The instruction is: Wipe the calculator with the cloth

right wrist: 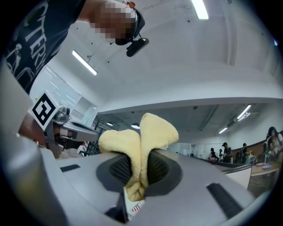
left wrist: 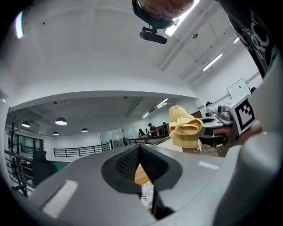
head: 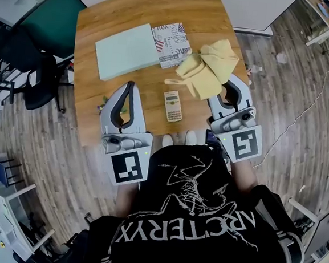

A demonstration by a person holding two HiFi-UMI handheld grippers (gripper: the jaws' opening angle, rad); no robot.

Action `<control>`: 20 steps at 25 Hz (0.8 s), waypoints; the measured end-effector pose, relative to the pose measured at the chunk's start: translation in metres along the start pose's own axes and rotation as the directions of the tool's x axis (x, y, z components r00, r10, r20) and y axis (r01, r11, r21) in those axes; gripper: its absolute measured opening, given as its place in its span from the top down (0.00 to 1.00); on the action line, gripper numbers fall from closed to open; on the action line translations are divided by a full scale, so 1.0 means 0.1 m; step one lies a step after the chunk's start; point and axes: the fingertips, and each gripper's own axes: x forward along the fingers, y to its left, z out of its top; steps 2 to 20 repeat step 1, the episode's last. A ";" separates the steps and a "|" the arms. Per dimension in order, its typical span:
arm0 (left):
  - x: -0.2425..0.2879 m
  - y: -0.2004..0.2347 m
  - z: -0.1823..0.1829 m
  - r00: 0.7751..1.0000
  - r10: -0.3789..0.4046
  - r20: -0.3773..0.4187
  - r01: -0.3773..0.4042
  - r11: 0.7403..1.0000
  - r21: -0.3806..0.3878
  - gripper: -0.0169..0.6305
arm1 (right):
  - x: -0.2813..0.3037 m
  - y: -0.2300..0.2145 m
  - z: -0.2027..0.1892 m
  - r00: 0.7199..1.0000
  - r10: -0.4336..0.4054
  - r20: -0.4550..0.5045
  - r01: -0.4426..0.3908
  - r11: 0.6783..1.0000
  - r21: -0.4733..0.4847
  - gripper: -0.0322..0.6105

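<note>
A small calculator (head: 173, 106) lies flat near the front edge of the wooden table (head: 99, 94), between my two grippers. My right gripper (head: 228, 86) is shut on a yellow cloth (head: 207, 69), which bunches up above and behind the calculator's right side. In the right gripper view the cloth (right wrist: 142, 141) is pinched between the pads and bulges out over them. My left gripper (head: 130, 87) is to the left of the calculator, tilted upward, its jaws shut with nothing between them. The left gripper view shows the cloth (left wrist: 183, 126) off to the right.
A pale green flat box (head: 125, 51) lies at the table's back left, with a printed patterned sheet (head: 172, 42) beside it. A black chair (head: 27, 64) stands left of the table. White tables border the far side.
</note>
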 end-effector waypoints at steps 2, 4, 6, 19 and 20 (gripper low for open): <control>0.00 0.00 0.00 1.000 0.000 -0.001 0.000 1.000 0.000 0.96 | 0.00 0.00 -0.01 1.000 0.004 -0.006 -0.004 1.000 -0.004 0.87; 0.00 0.00 0.00 1.000 0.000 -0.001 0.000 1.000 0.000 0.96 | 0.00 0.00 -0.01 1.000 0.004 -0.006 -0.004 1.000 -0.004 0.87; 0.00 0.00 0.00 1.000 0.000 -0.001 0.000 1.000 0.000 0.96 | 0.00 0.00 -0.01 1.000 0.004 -0.006 -0.004 1.000 -0.004 0.87; 0.00 0.00 0.00 1.000 0.000 -0.001 0.000 1.000 0.000 0.96 | 0.00 0.00 -0.01 1.000 0.004 -0.006 -0.004 1.000 -0.004 0.87; 0.00 0.00 0.00 1.000 0.000 -0.001 0.000 1.000 0.000 0.96 | 0.00 0.00 -0.01 1.000 0.004 -0.006 -0.004 1.000 -0.004 0.87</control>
